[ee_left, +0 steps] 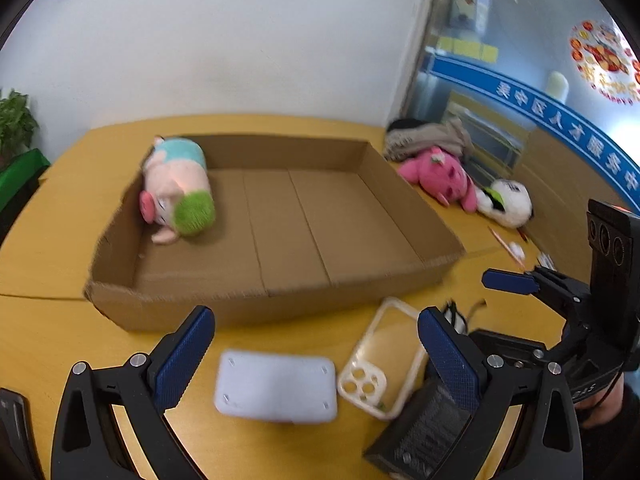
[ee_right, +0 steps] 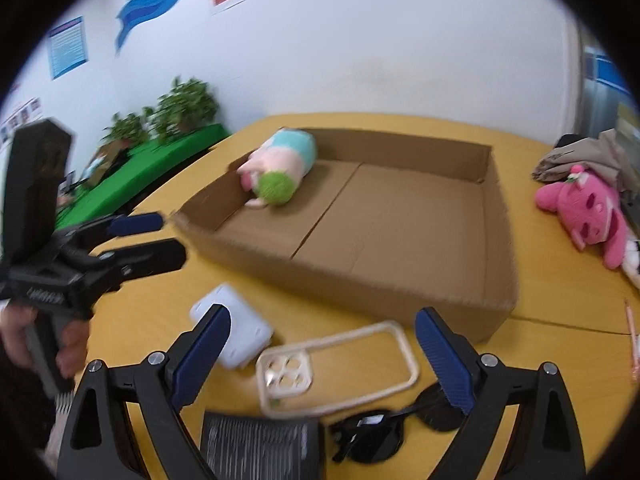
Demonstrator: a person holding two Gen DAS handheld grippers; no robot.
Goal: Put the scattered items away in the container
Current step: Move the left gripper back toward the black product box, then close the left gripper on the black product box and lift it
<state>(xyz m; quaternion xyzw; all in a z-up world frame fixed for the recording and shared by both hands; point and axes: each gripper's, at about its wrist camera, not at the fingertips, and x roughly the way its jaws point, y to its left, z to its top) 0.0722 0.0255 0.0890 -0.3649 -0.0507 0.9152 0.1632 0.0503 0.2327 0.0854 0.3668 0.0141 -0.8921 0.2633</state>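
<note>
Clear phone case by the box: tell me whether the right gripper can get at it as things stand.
Probably yes. The right gripper is open and empty, and the clear phone case lies flat on the table between its fingers with nothing on top. The sunglasses lie close beside it.

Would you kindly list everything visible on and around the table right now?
cardboard box: 1, brown, table centre
pig plush: 1, pink with teal and green, inside box, left end
pink plush: 1, right of box
white plush: 1, beside pink plush
phone case: 1, cream, before box
white pad: 1, left of case
sunglasses: 1, black, near edge
black block: 1, near edge
left tongs: open
right tongs: open
</note>
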